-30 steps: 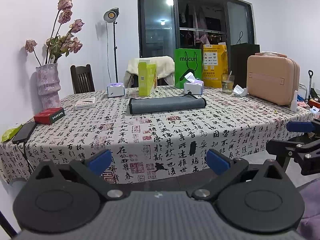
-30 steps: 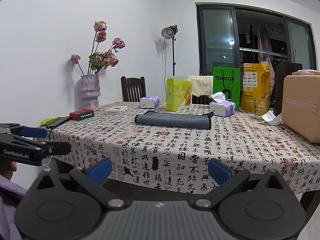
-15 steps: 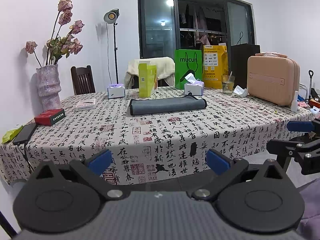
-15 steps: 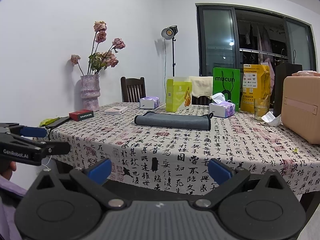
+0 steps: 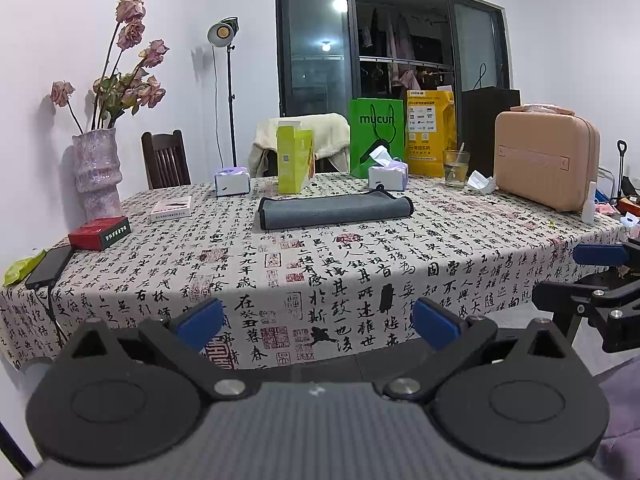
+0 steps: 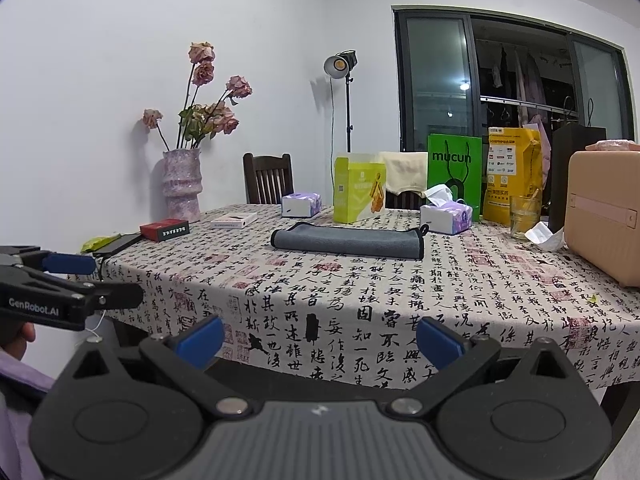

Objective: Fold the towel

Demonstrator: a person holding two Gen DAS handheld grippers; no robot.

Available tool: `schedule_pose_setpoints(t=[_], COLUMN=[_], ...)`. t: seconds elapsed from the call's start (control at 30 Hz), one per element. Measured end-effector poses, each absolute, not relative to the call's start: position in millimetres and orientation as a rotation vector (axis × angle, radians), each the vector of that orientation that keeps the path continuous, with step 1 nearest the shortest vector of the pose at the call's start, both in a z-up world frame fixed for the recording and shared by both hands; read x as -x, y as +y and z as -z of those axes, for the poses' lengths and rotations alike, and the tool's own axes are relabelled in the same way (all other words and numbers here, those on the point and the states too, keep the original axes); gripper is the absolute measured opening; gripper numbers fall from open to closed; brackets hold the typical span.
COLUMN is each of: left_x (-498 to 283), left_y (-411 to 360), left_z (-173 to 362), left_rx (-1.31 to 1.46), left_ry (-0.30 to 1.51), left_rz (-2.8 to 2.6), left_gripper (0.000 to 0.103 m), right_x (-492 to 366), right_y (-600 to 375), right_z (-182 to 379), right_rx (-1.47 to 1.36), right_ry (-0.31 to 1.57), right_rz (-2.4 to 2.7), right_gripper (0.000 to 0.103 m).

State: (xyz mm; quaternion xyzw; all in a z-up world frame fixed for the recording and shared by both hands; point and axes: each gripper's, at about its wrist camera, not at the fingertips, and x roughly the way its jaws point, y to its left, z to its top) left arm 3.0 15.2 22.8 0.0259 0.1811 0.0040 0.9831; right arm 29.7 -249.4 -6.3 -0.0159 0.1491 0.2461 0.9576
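A grey towel (image 5: 334,211) lies folded in a long flat strip with black edging near the middle of the table (image 5: 360,264); it also shows in the right wrist view (image 6: 347,240). My left gripper (image 5: 318,322) is open and empty, held off the table's near edge, far from the towel. My right gripper (image 6: 320,340) is open and empty, also off the near edge. Each gripper shows in the other's view, the right one at the right edge (image 5: 600,276), the left one at the left edge (image 6: 60,280).
Behind the towel stand a yellow-green box (image 5: 294,160), two tissue packs (image 5: 387,174), a green bag (image 5: 376,140), a glass (image 5: 455,168) and a pink case (image 5: 546,164). At the left are a vase (image 5: 96,172), a red box (image 5: 99,233) and a phone (image 5: 48,266).
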Motion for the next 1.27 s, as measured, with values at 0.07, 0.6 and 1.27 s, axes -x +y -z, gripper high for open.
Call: schedule_pose_setpoints(t=[0.07,0.6,1.27], left_x=[-3.0,-3.6,-2.4], left_y=[15.2,14.4,12.2], left_z=[-22.8,-24.2,-23.5], left_rx=[-0.052,-0.048,-0.049], left_ry=[0.364,0.350,0.346], left_rz=[-0.008,-0.010,0.008], left_gripper=[0.103,0.103,0.103], right_x=[-29.8,-27.9,-30.3], right_y=[-249.1,-249.3,-249.1], right_z=[6.6,2.4,0.2], right_rx=[0.031,0.042,0.037], right_ry=[0.304,0.277,0.280], right_rz=[-0.500,-0.488,-0.497], right_gripper=[0.103,0.103,0.103])
